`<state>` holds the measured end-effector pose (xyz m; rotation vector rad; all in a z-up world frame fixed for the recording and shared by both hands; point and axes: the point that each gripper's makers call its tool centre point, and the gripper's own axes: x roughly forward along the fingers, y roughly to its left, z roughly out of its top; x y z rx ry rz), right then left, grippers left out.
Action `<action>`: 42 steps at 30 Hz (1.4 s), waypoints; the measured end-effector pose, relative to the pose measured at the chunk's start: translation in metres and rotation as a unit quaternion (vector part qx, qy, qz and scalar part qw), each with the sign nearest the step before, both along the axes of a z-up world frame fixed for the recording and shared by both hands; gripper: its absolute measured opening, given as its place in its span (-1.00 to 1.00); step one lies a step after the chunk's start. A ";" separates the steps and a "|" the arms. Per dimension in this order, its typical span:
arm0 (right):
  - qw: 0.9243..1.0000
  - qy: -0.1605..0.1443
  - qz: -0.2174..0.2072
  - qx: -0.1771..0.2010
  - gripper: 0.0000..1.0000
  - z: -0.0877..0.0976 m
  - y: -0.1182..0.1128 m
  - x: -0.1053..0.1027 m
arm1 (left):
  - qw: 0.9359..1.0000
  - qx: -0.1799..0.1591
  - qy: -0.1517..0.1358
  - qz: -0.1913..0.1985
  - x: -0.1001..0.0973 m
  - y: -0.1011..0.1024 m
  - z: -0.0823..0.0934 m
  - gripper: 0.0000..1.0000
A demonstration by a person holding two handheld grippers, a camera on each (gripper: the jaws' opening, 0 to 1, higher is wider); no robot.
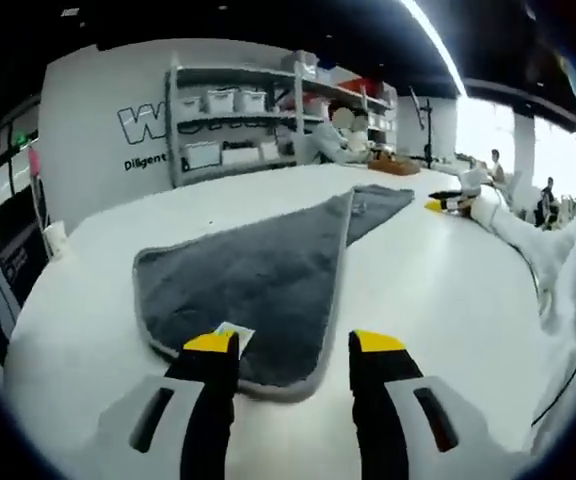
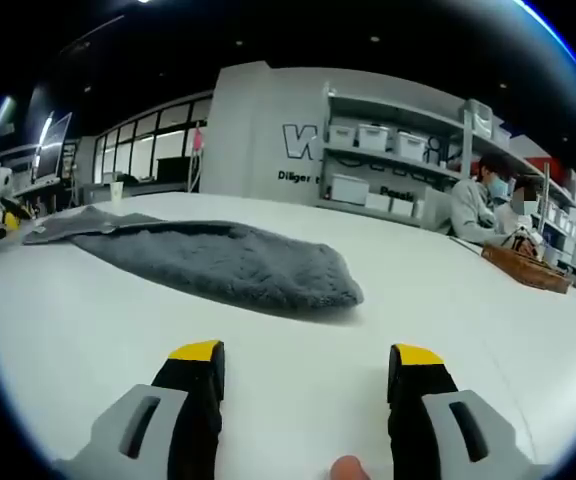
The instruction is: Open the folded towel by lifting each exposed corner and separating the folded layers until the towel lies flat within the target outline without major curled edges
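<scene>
On the white tabletop (image 1: 438, 290) the grey towel (image 1: 258, 280) lies folded, and in the left gripper view its near rounded corner sits directly at 12 o'clock from my left tongs (image 1: 295, 345), just under the yellow tips. The left jaws stand wide apart and hold nothing; a small white tag (image 1: 232, 331) on the towel hem is touching the tip of one jaw. The long axis of the towel runs away from me toward 1 o'clock, and it narrows to a far point.

In the right gripper view the towel (image 2: 218, 262) lies at 11 o'clock from my right tongs (image 2: 307, 355), near but apart, with bare tabletop between. These jaws are also wide and empty. I judge the left tongs are nearer, so the first corner lift belongs to them.

On the far wall (image 1: 98, 110) I read a big outlined "W" and below it "Diligent", cut by the shelves (image 1: 238, 115). The tag is too small to read.
</scene>
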<state>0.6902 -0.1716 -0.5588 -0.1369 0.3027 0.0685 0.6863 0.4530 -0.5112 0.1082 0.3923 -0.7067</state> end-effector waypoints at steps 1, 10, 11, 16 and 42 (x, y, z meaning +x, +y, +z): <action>1.000 0.000 0.000 0.000 0.30 0.000 0.000 0.000 | 1.000 -0.005 0.001 0.006 -0.001 0.001 0.000 0.04; 1.000 -0.001 0.000 -0.001 0.30 0.000 0.000 0.000 | 0.999 -0.016 -0.008 0.043 -0.013 0.003 0.001 0.44; 1.000 -0.001 0.000 -0.001 0.31 0.000 0.000 0.000 | 0.999 -0.021 -0.011 0.044 -0.015 0.001 0.003 0.46; 1.000 -0.002 0.000 -0.001 0.30 0.001 0.000 0.000 | 0.998 -0.034 -0.016 0.051 -0.018 -0.003 0.008 0.63; 0.998 -0.065 0.019 -0.002 0.27 0.037 0.018 0.005 | 0.996 -0.030 -0.055 0.064 -0.019 -0.006 0.025 0.99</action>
